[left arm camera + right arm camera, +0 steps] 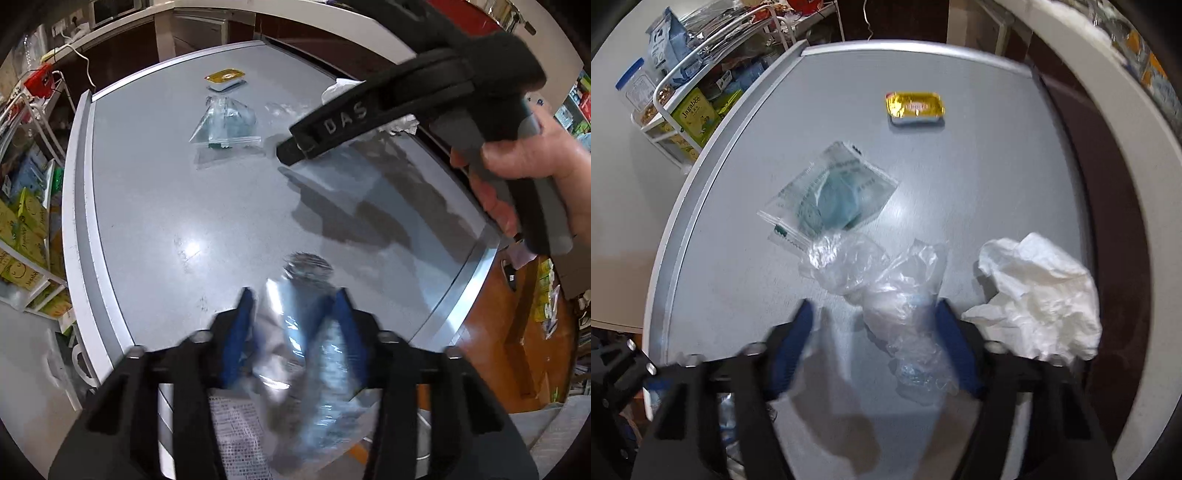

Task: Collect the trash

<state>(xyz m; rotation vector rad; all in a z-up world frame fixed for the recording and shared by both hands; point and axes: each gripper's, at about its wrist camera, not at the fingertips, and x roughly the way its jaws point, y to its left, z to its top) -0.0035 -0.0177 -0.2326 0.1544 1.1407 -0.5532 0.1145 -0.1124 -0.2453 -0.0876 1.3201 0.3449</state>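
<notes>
Here the left tool clamps a wrapper; the right tool, apart, straddles crumpled film that may slip free.

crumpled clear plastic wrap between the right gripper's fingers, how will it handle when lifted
The clear plastic wrap looks thin and crinkled, so it is probably very light and floppy, likely to sag. Its glossy film may slip from the right gripper.
</notes>
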